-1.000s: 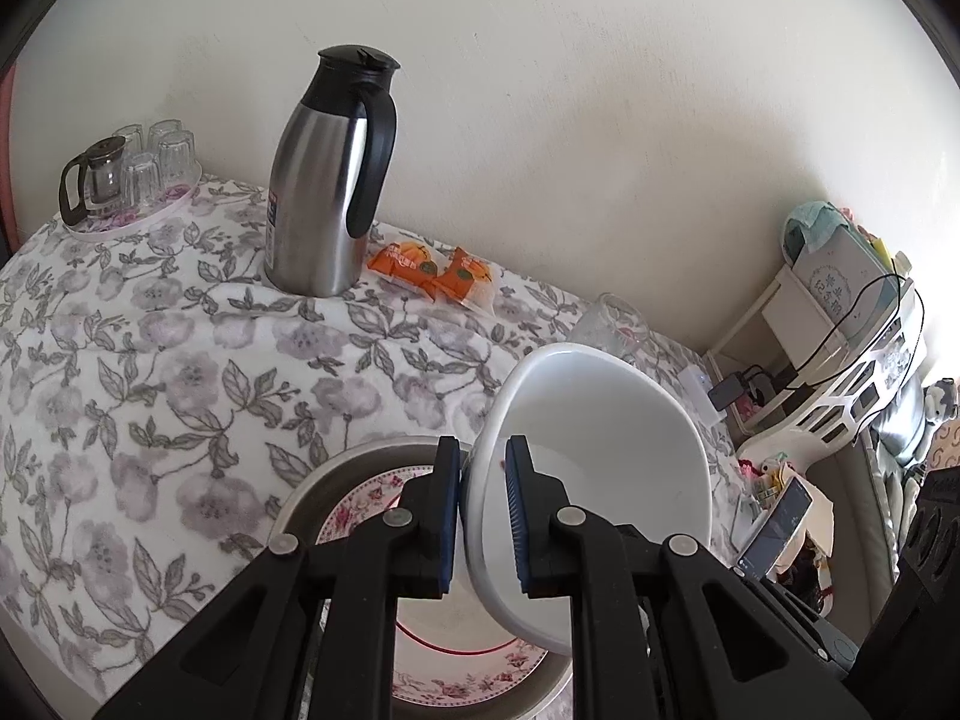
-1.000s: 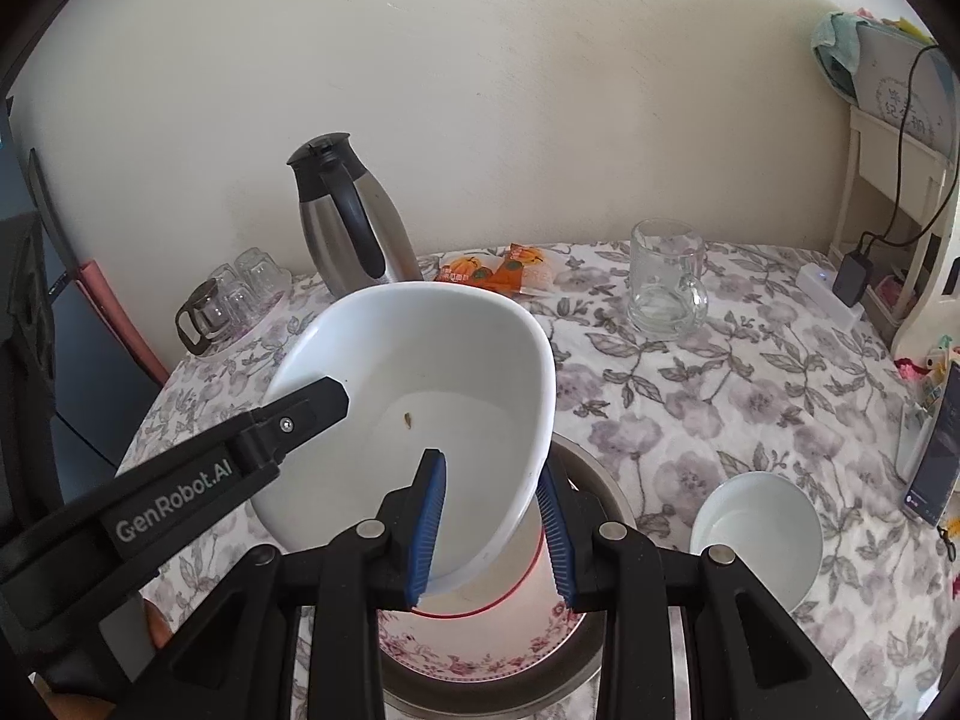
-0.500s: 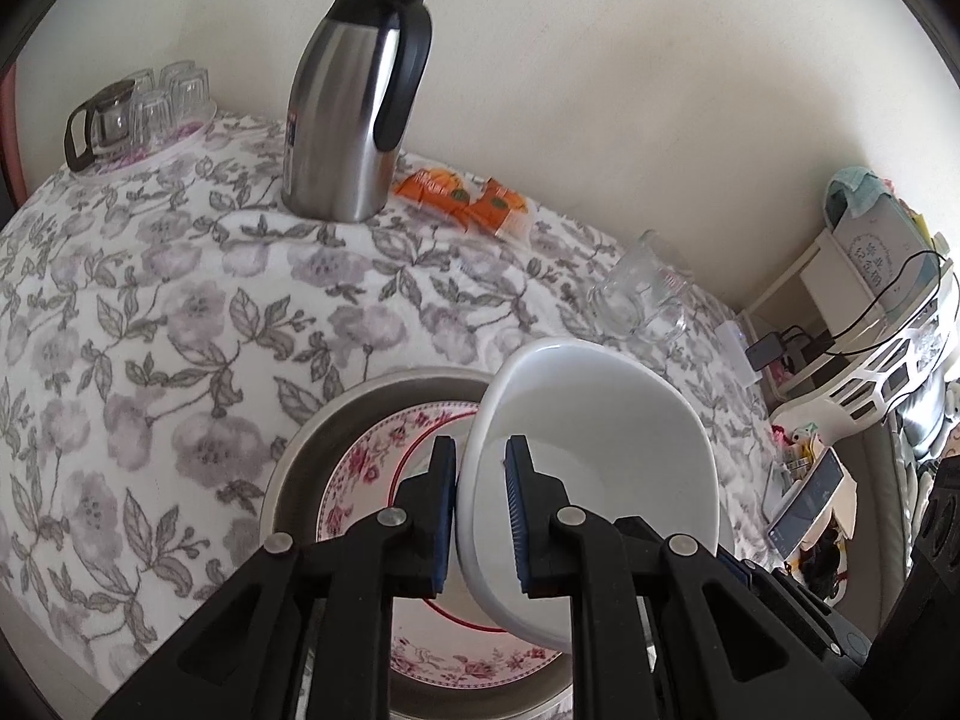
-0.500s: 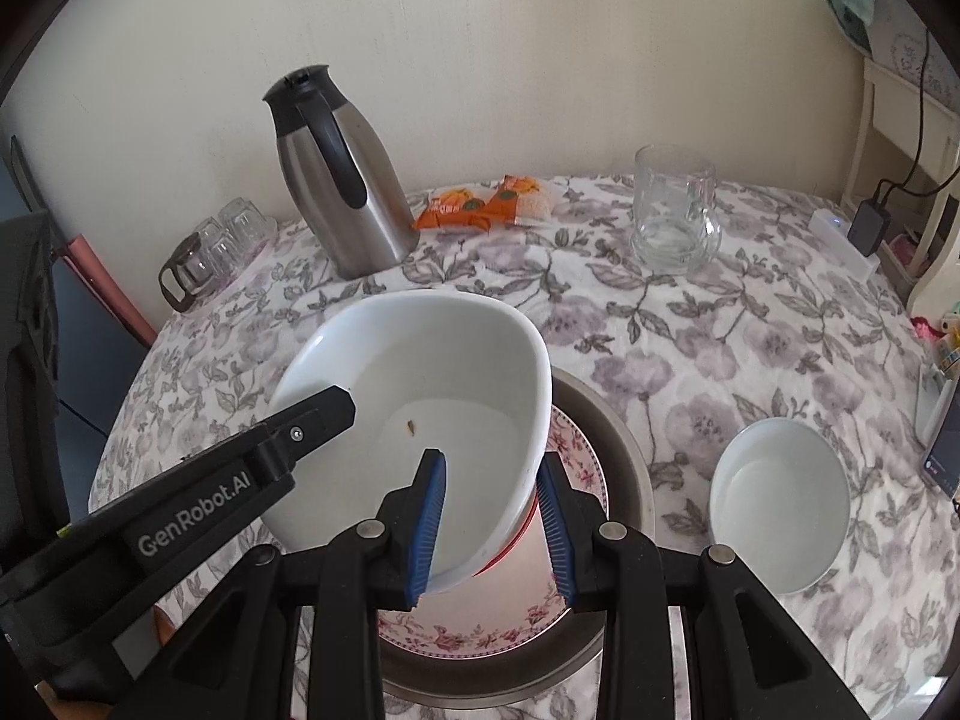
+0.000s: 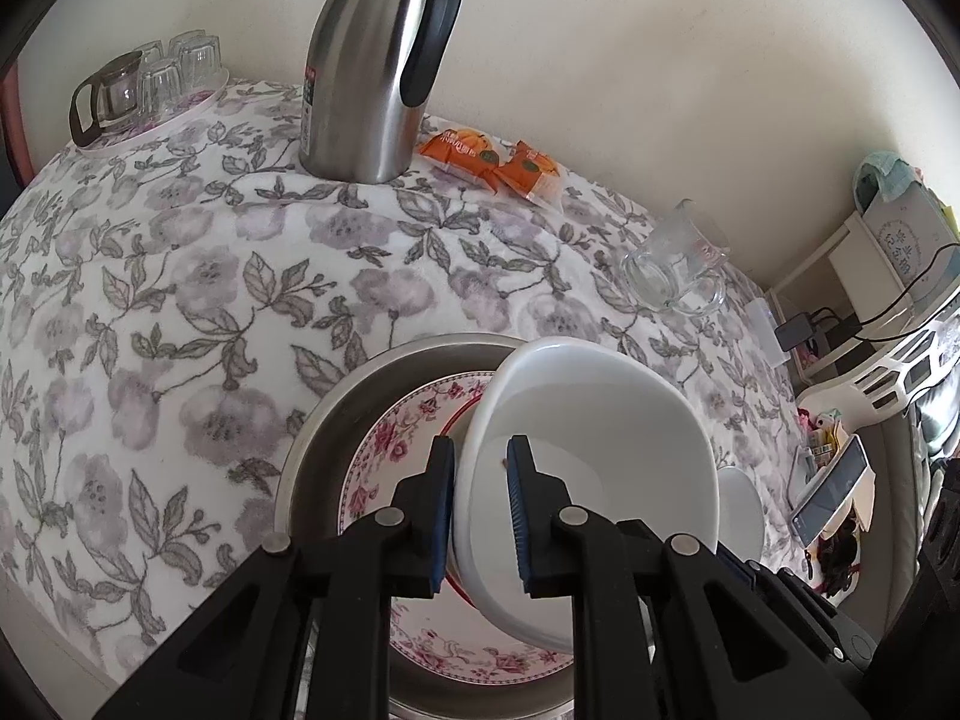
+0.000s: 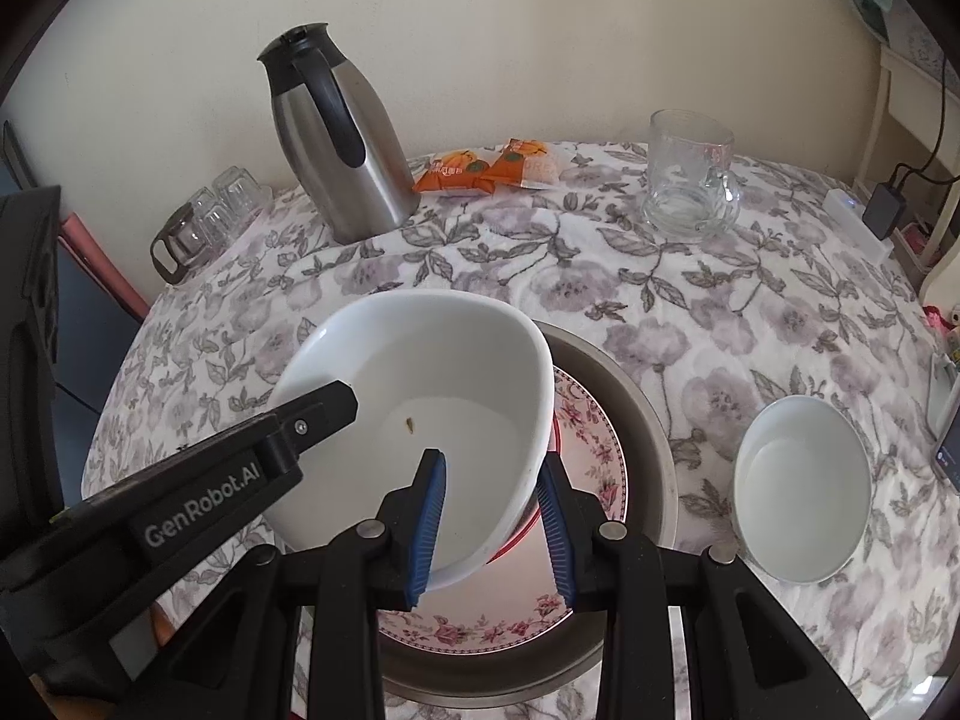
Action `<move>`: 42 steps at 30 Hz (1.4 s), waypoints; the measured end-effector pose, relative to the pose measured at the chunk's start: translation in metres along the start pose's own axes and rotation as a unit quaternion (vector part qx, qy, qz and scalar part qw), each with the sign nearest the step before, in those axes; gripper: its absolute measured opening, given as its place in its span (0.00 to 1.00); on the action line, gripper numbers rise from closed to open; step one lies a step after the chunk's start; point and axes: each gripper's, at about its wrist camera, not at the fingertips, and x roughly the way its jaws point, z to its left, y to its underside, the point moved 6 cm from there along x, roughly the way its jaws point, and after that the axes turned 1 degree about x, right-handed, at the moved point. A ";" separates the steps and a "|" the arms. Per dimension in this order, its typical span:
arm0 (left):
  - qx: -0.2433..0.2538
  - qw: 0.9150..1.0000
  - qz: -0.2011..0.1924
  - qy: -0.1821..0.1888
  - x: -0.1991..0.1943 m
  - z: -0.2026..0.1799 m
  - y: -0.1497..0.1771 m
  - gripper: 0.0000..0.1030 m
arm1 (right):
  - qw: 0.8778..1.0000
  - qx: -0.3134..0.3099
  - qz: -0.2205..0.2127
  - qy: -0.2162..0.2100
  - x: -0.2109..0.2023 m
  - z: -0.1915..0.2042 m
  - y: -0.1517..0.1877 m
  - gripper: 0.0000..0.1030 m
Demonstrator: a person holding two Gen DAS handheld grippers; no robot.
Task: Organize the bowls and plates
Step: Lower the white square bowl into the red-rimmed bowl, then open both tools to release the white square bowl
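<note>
A large white bowl (image 5: 600,432) (image 6: 432,372) hangs tilted just above a floral plate (image 5: 396,450) (image 6: 591,438), which lies in a metal basin (image 5: 336,420) (image 6: 645,420). My left gripper (image 5: 480,444) is shut on the bowl's left rim, one blue pad inside and one outside. On the opposite rim my right gripper (image 6: 489,462) is shut the same way. A black left finger (image 6: 324,408) reaches over the rim in the right wrist view. A small white bowl (image 6: 804,492) (image 5: 741,504) stands on the cloth right of the basin.
At the back of the flowered tablecloth stand a steel jug (image 5: 378,72) (image 6: 348,144), orange snack packets (image 5: 492,162), a glass mug (image 6: 690,180) and a tray of glasses (image 5: 144,90). A phone (image 5: 831,492) and shelves with cables lie beyond the right edge.
Both grippers have sunk with the large bowl, bringing it closer to the floral plate. Both views have tipped downward. The grips look unchanged.
</note>
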 end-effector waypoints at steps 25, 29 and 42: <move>0.009 1.000 0.001 -0.001 0.000 0.000 0.000 0.19 | 1.000 0.013 -0.005 -0.006 -0.006 -0.007 -0.003 0.33; 0.011 1.000 -0.007 -0.005 -0.008 0.000 -0.003 0.20 | 1.000 0.021 -0.015 -0.004 -0.012 -0.010 -0.006 0.33; 0.002 0.997 -0.030 -0.078 -0.026 0.027 -0.014 0.58 | 0.997 0.063 -0.025 0.032 -0.016 -0.043 -0.009 0.60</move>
